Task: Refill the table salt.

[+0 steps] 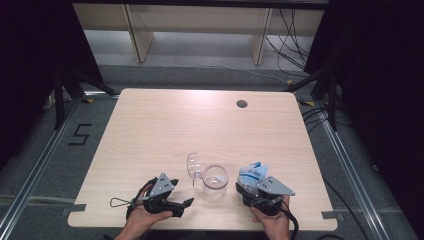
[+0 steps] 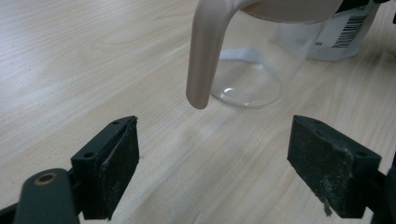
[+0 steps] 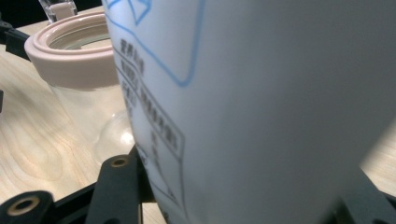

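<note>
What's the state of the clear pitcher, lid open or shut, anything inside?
Open and empty. The clear pitcher stands upright, its lid flipped back off the rim, and the bare bottom shows through the glass in the left gripper view.

The left gripper (image 2: 212,163) hovers low over the wooden table (image 2: 70,60), jaws wide apart with nothing between them. Just ahead stands a clear glass pitcher (image 2: 254,70) with a beige handle (image 2: 205,56); a white barcoded packet (image 2: 338,35) sits behind it.

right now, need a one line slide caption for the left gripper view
Open left gripper faces a clear glass pitcher with a beige handle on a light wooden table.
</note>
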`<state>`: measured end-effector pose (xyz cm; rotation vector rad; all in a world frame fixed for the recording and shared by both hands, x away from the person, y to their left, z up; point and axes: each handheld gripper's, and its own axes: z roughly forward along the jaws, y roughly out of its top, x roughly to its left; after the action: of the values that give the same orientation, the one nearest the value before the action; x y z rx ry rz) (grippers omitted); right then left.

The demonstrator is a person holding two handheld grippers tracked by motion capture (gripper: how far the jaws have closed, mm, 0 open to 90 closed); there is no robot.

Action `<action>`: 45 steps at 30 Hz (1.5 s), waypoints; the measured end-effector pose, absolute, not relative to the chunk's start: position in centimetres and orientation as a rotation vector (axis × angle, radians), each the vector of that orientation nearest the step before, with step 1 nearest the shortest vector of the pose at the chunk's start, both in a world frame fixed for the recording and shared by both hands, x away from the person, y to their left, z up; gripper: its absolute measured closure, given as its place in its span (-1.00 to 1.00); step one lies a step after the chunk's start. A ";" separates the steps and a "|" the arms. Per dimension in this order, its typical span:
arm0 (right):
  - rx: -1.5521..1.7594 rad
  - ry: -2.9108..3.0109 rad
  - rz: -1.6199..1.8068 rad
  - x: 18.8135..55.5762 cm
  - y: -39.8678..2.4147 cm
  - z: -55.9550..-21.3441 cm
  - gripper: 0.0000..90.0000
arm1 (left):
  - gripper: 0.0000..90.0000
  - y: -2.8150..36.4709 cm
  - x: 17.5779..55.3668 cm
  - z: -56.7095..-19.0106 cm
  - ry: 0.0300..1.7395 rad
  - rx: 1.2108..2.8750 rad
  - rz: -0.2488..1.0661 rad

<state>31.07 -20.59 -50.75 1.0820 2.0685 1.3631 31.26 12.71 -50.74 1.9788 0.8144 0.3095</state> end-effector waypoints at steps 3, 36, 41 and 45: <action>1.049 2.077 1.341 31.1 -20.6 -50.6 0.06 | -0.64 12.8 31.3 -50.7 0.806 1.992 0.316; 0.726 2.062 1.020 32.5 -21.9 -48.2 0.07 | -0.64 12.7 31.4 -51.0 0.813 1.971 0.302; 0.669 2.048 0.958 32.5 -21.8 -48.0 0.07 | -0.64 12.8 31.4 -50.9 0.812 1.985 0.311; 0.632 2.042 0.920 32.6 -21.7 -48.0 0.07 | -0.64 12.7 31.4 -50.9 0.826 1.975 0.306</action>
<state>32.64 -21.66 -48.03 0.6322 2.0420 0.9199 31.37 12.67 -50.95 1.9753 0.8263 0.3059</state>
